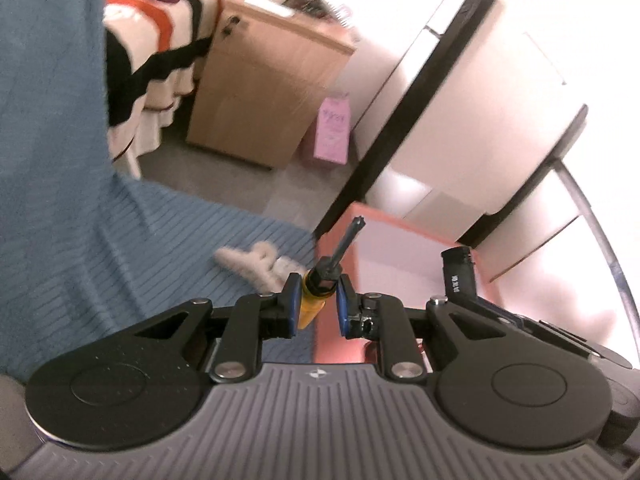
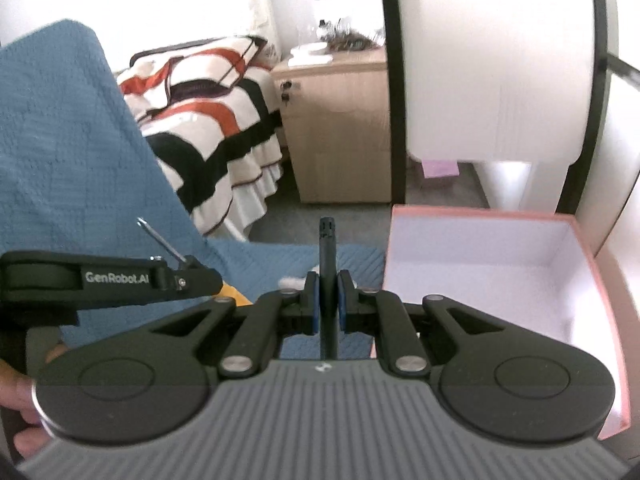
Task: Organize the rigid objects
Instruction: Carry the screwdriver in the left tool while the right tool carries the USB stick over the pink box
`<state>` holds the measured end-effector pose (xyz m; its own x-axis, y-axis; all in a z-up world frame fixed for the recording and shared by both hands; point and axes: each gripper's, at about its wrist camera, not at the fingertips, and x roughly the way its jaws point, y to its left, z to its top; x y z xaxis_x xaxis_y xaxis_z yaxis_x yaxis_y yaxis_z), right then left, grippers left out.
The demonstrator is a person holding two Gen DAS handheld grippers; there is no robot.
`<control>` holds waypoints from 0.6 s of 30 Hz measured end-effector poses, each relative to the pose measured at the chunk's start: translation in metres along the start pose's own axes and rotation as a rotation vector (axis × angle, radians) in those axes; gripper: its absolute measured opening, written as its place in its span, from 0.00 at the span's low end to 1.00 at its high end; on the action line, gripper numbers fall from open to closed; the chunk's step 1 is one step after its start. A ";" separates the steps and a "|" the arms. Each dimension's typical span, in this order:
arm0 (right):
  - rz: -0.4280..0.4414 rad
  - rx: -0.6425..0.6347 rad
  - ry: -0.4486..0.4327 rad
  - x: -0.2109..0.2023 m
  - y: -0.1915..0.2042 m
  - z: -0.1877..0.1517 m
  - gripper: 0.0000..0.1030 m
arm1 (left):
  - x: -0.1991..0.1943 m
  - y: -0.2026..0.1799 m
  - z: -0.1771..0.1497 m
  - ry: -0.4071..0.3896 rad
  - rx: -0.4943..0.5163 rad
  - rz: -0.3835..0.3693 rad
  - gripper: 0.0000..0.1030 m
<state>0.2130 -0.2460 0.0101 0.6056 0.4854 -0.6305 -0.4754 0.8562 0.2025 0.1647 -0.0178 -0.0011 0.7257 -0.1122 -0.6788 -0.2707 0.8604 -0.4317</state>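
Clamped between the blue pads of the left gripper point(image 1: 317, 300) is a yellow-handled screwdriver point(image 1: 316, 292); its dark shaft slants up and to the right, the cross-shaped tip reaching over the near corner of a pink storage box point(image 1: 404, 232). The pads point(image 1: 294, 304) press both sides of the handle just below its black collar. Under this gripper lies a blue ribbed cloth point(image 1: 160, 240), and on it, just left of the fingers, rests a pale claw hair clip point(image 1: 256, 262), blurred. At the right edge of the left wrist view a black finger of the other tool pokes up beside the box.

Right gripper point(image 2: 328, 296) is shut on a slim black rod-like tool point(image 2: 327, 264) that stands nearly upright between its pads, with a grooved, rounded tip at the top; what kind of tool it is cannot be made out. In this view the pink box point(image 2: 600, 280) sits just to the right of the fingers, its white inside bare where visible. The left gripper point(image 2: 188, 276) enters from the left, and the screwdriver's metal shaft point(image 2: 160, 240) angles up from it over the blue cloth point(image 2: 80, 160).

Behind stand a wooden bedside cabinet point(image 2: 336, 128), a bed with a striped blanket point(image 2: 208, 120), and a white cabinet with black edging point(image 2: 492, 60).
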 end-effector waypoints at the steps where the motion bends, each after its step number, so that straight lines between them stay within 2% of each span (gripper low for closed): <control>1: -0.001 -0.001 -0.010 -0.003 -0.004 0.004 0.12 | -0.001 -0.008 0.003 -0.008 0.002 -0.007 0.21; 9: -0.014 -0.009 -0.041 -0.016 -0.039 0.016 0.12 | 0.007 -0.071 0.015 -0.037 0.022 -0.077 0.21; 13: -0.046 0.015 -0.021 -0.013 -0.067 0.010 0.12 | 0.027 -0.093 0.009 -0.004 0.038 -0.092 0.21; 18: -0.094 0.065 0.030 0.004 -0.106 -0.005 0.12 | 0.070 -0.109 -0.009 0.064 0.052 -0.076 0.21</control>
<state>0.2622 -0.3360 -0.0178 0.6259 0.3980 -0.6707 -0.3742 0.9078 0.1895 0.2395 -0.1239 -0.0069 0.7006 -0.2083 -0.6825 -0.1819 0.8727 -0.4531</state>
